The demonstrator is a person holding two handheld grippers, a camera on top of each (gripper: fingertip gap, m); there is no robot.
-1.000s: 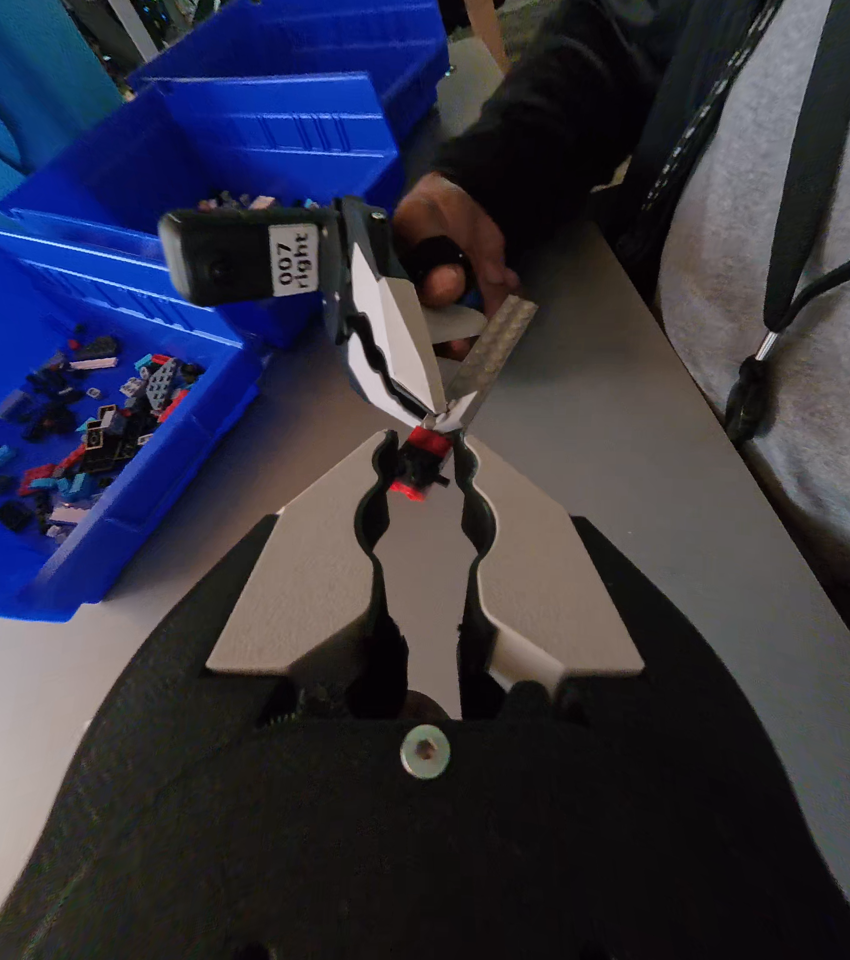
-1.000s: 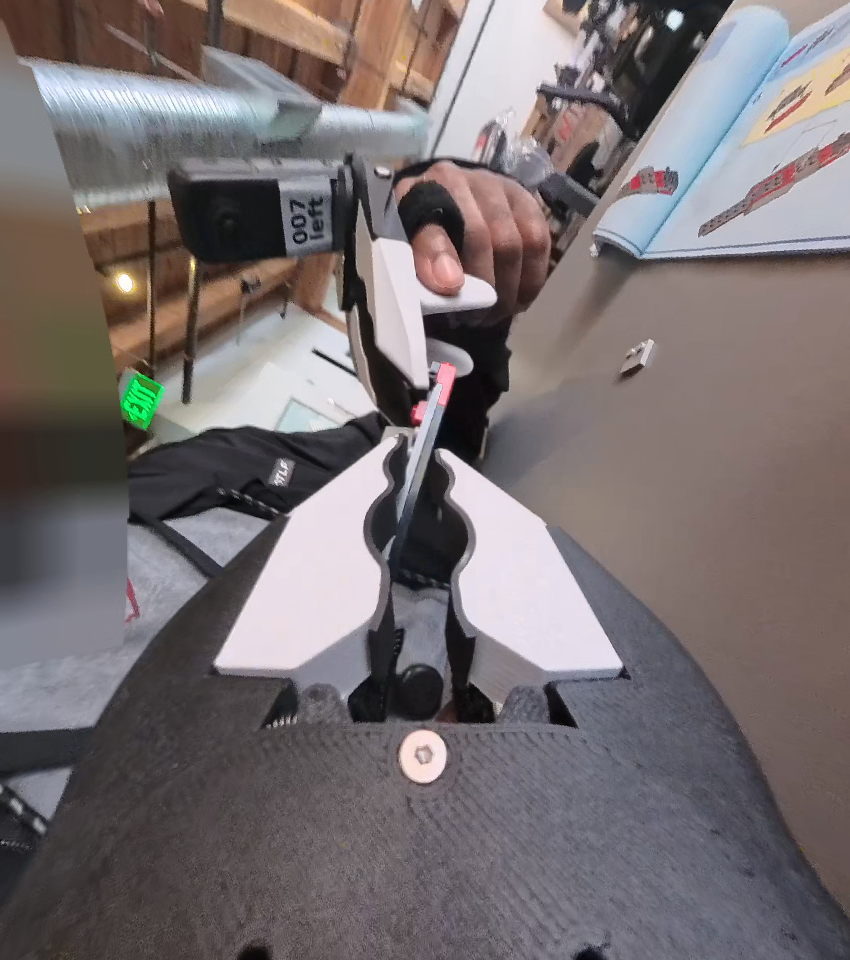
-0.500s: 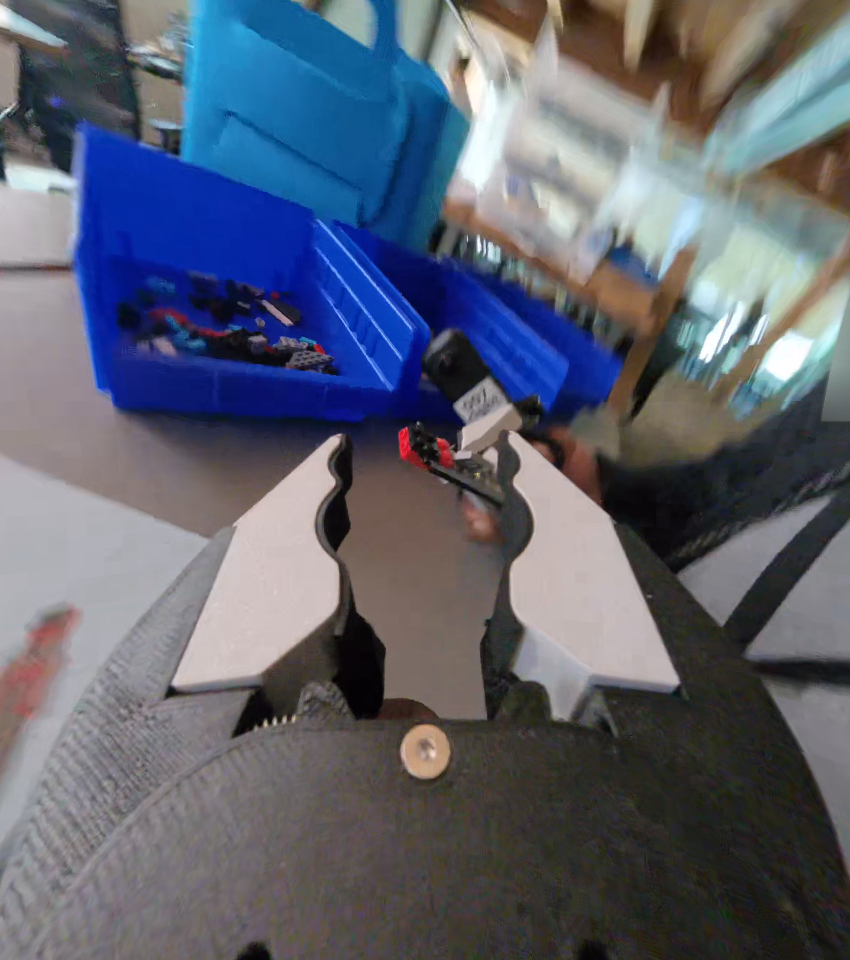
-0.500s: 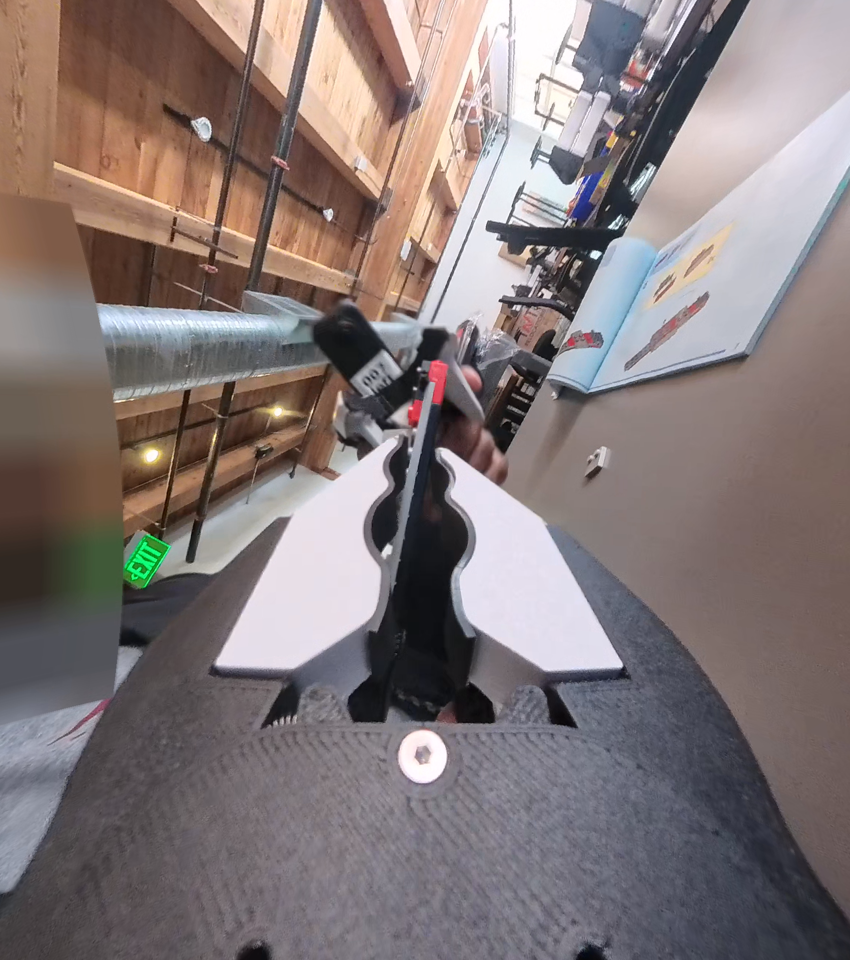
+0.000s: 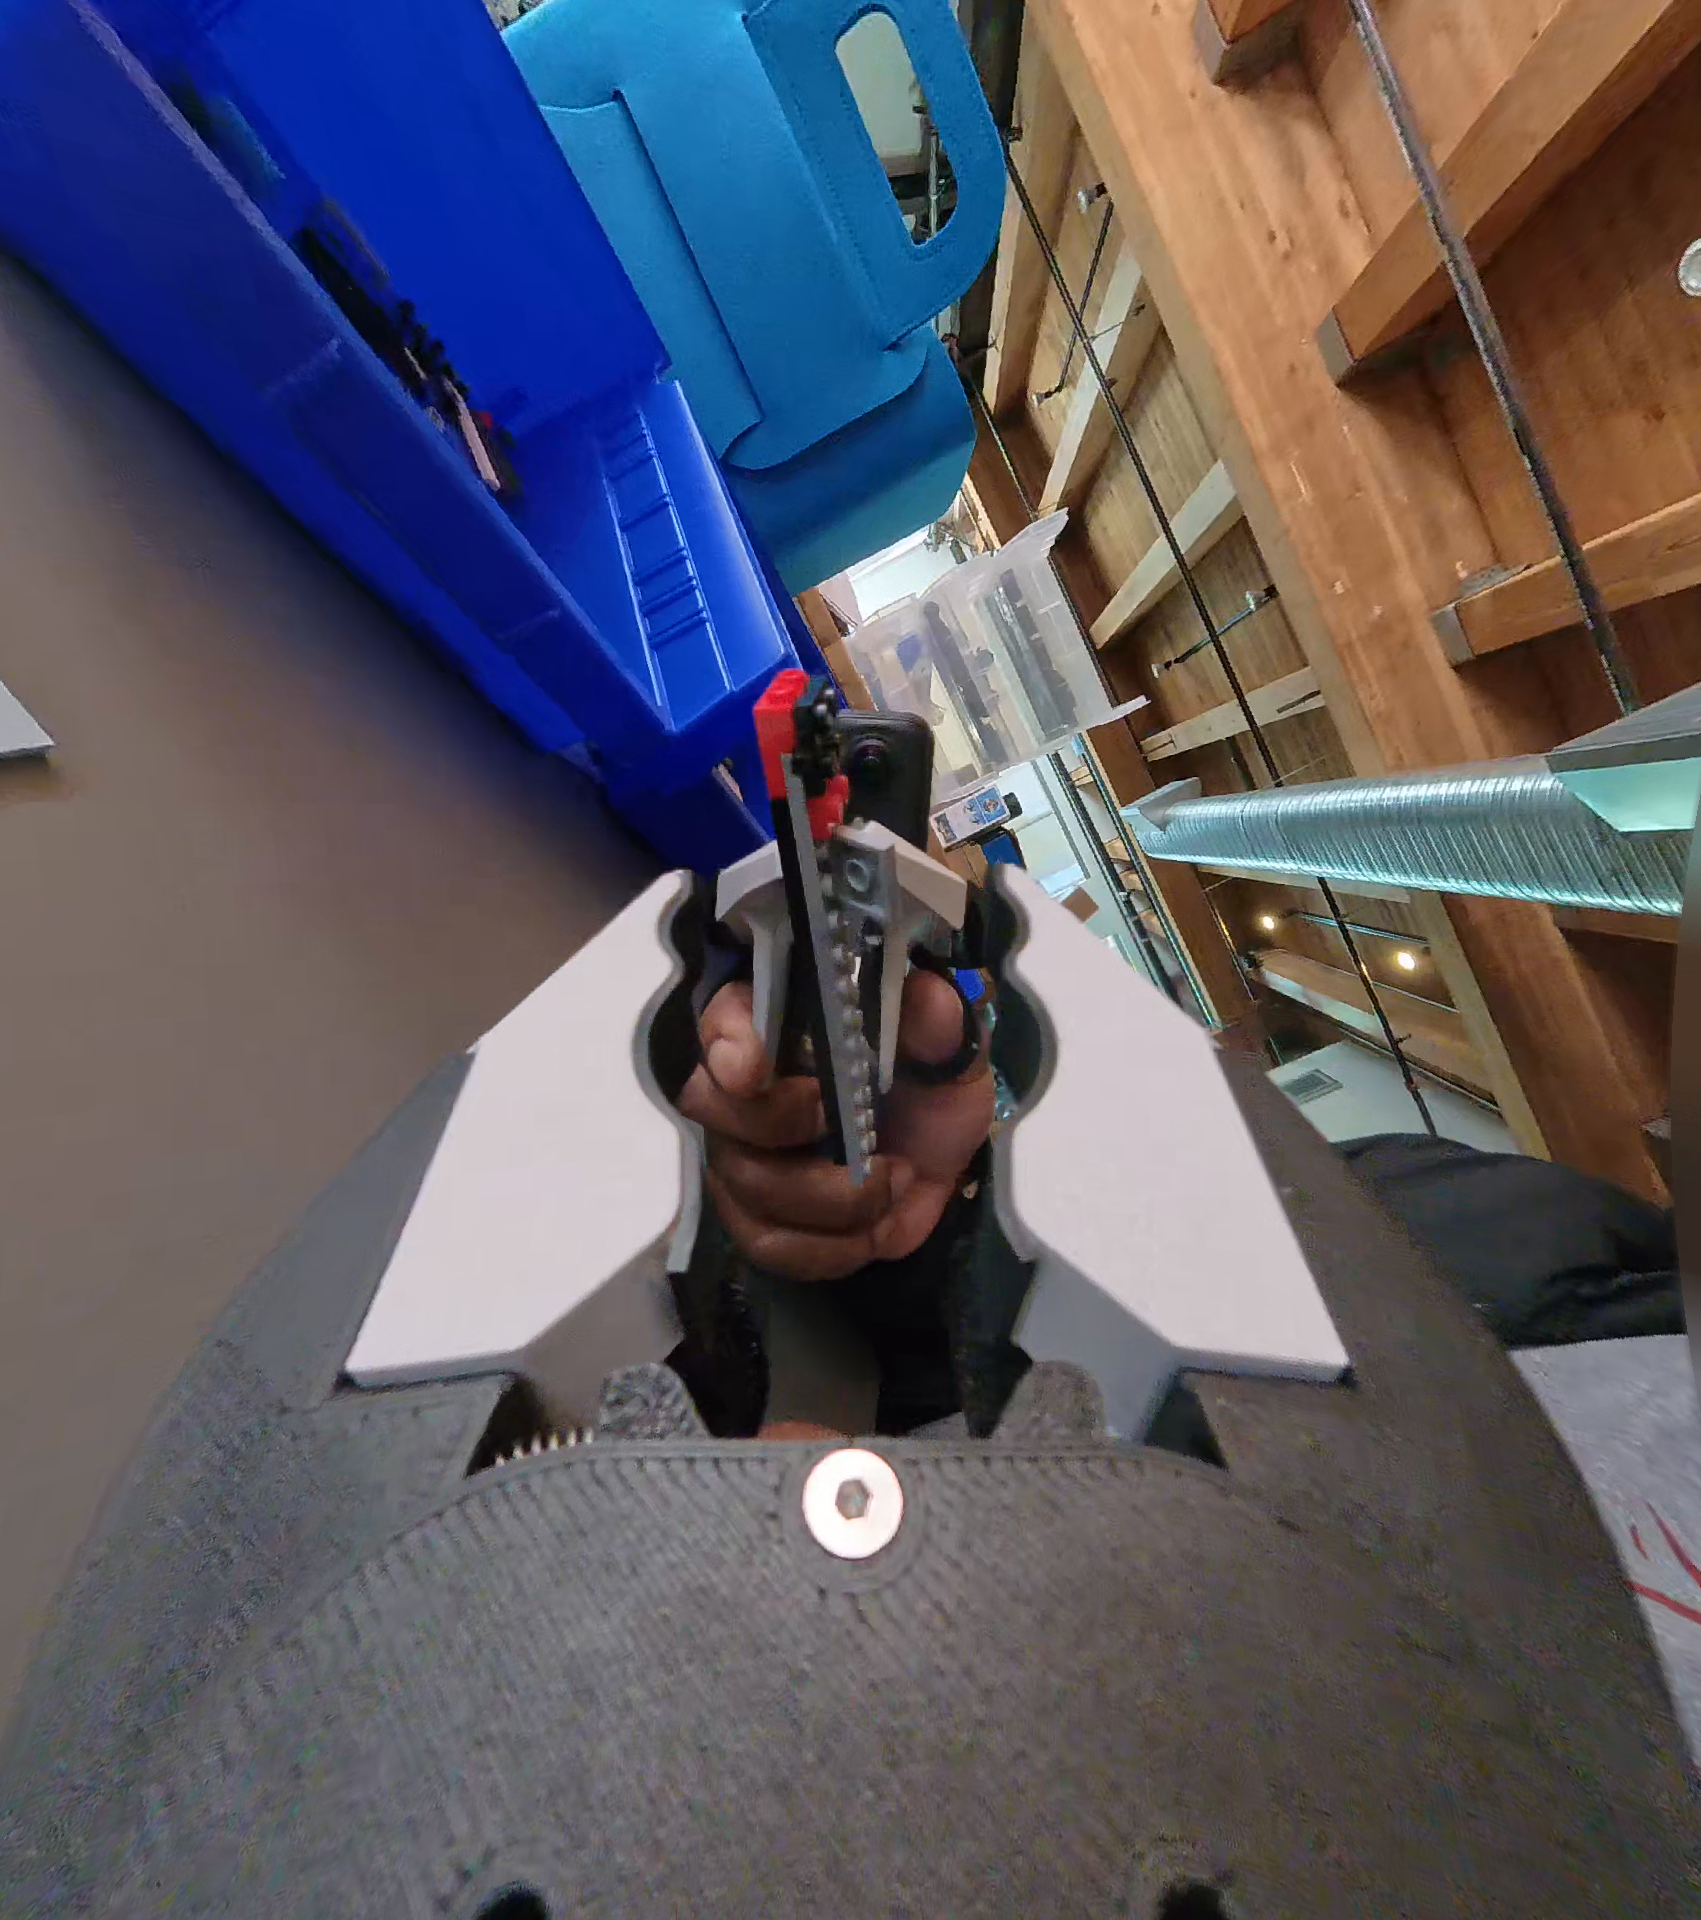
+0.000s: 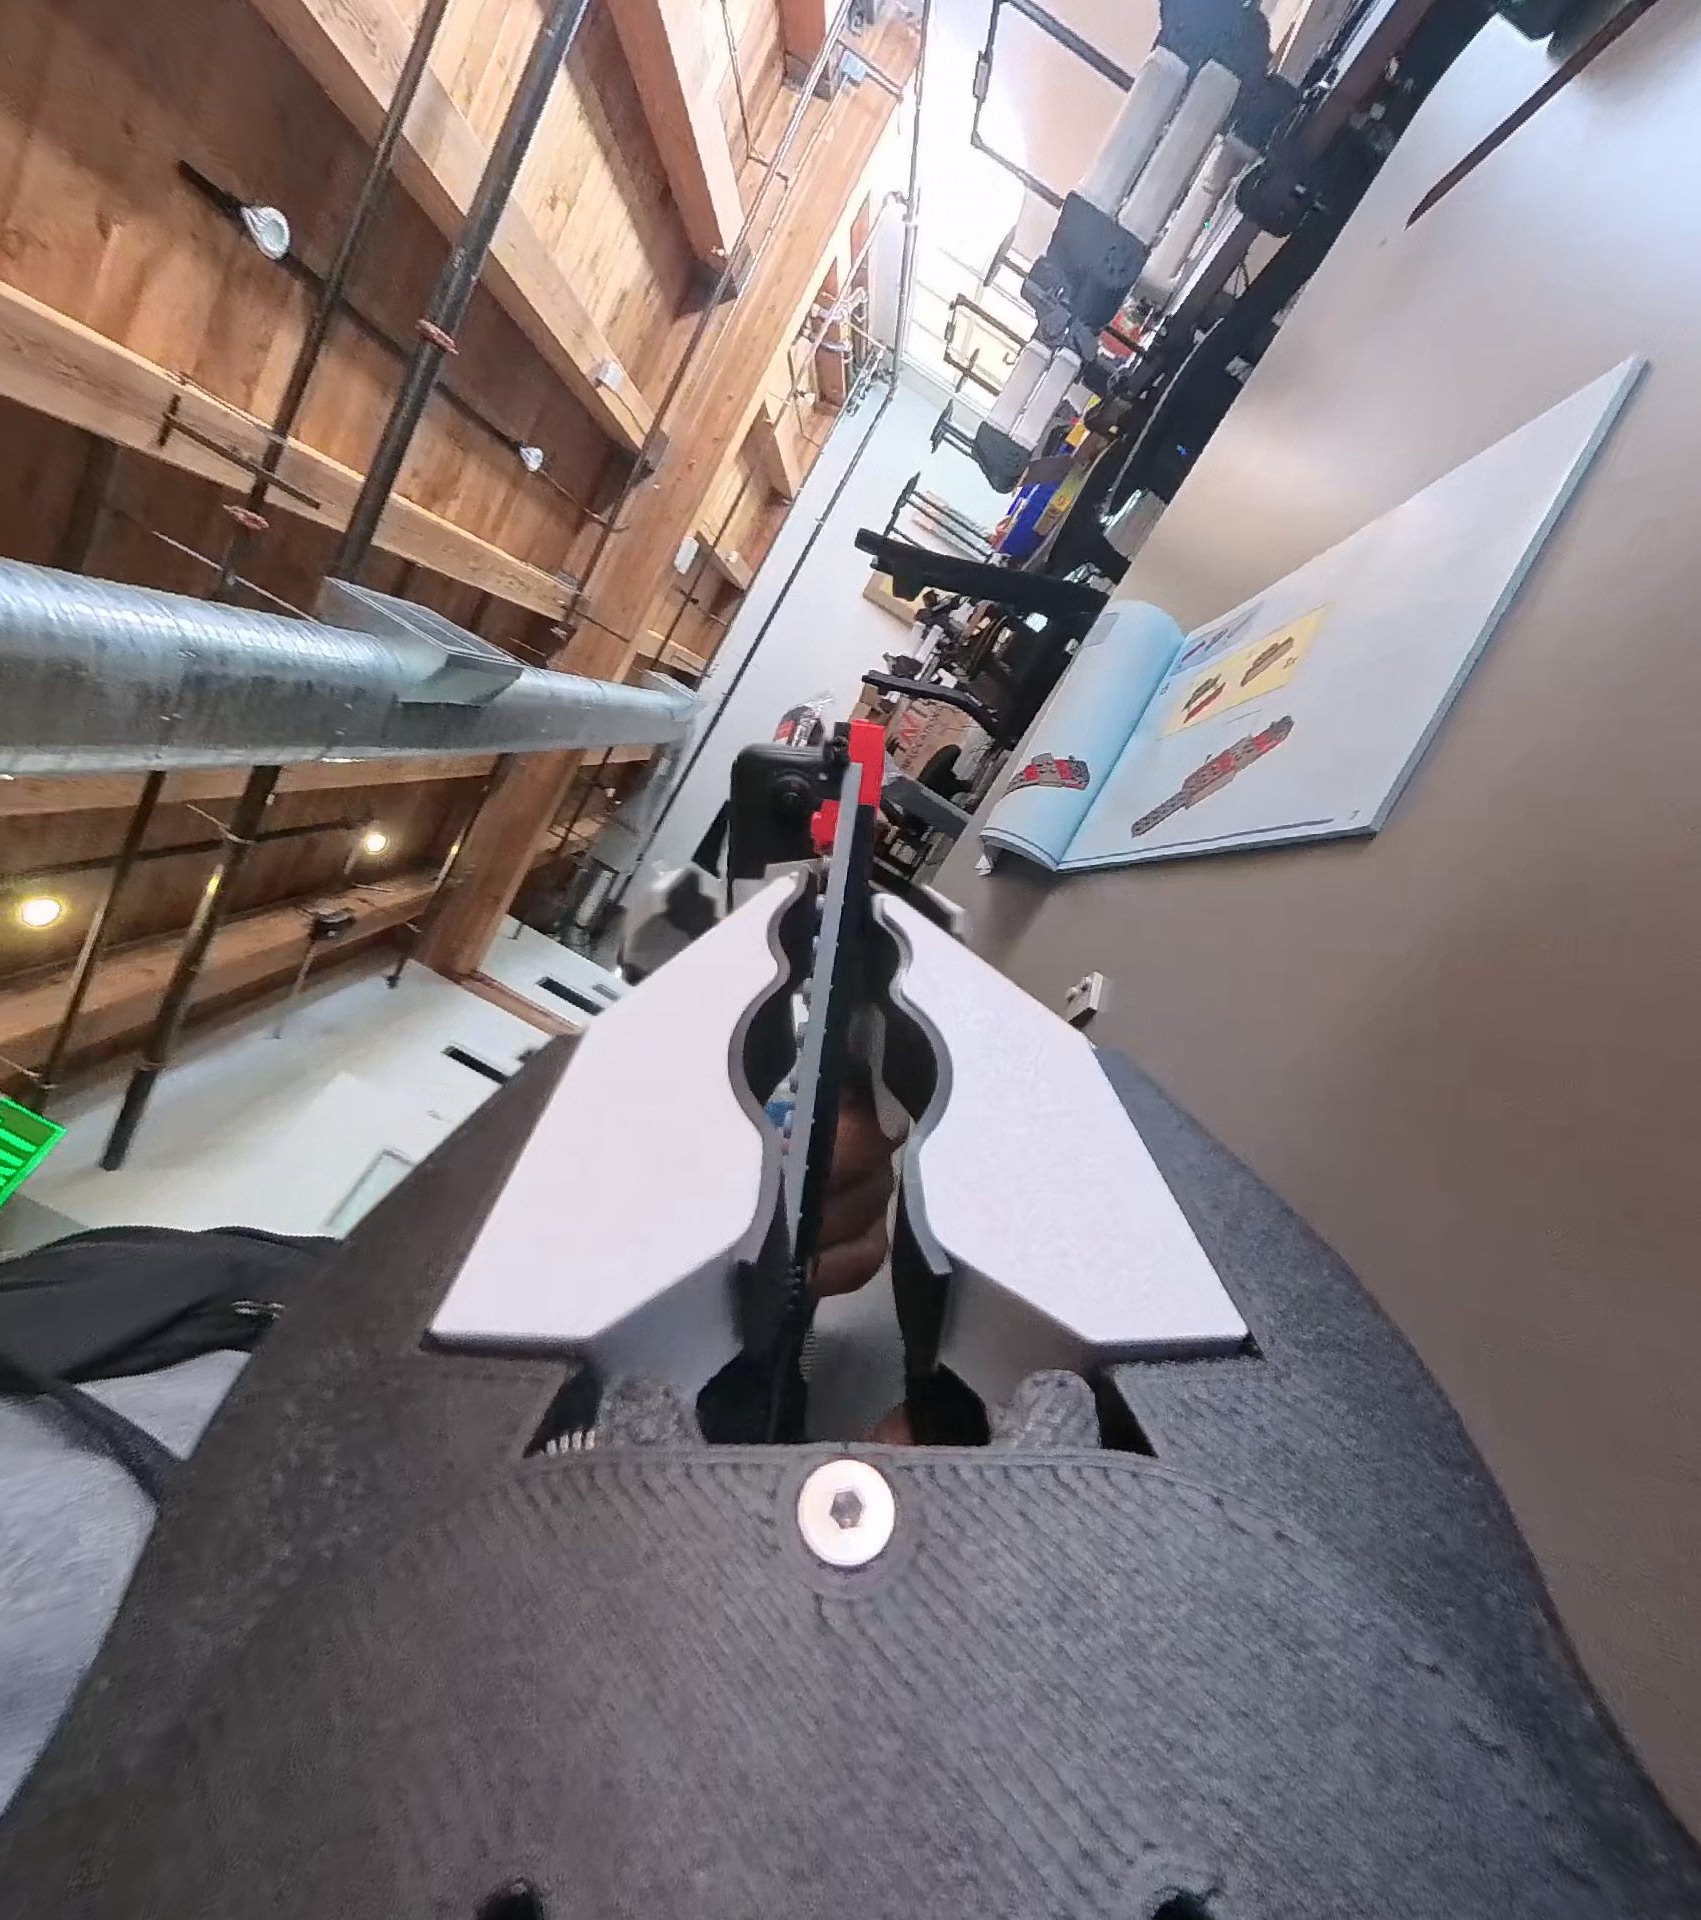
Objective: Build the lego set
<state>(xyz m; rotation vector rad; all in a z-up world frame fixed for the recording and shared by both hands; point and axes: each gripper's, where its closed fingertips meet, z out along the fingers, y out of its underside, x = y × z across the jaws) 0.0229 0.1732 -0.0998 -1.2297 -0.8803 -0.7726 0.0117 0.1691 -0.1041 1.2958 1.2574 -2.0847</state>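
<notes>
The lego assembly is a long grey studded plate with red and black bricks at its far end. My right gripper is shut on the plate, which stands edge-on between its fingers. In the left wrist view the assembly points toward the camera, held by the right gripper and a hand behind it. My left gripper is open and empty, its fingers spread to either side of the assembly without touching it. It faces the right gripper head-on.
Blue bins stand on the brown table, one holding loose pieces. An open instruction booklet lies on the table, with a small grey piece near it. Both views are tilted toward the wooden ceiling and a metal duct. My two grippers' fingertips are within a few centimetres of each other.
My left gripper let go of the red end of the assembly and opened. Both grippers swung upward and now face each other. The right gripper kept its hold on the plate.
</notes>
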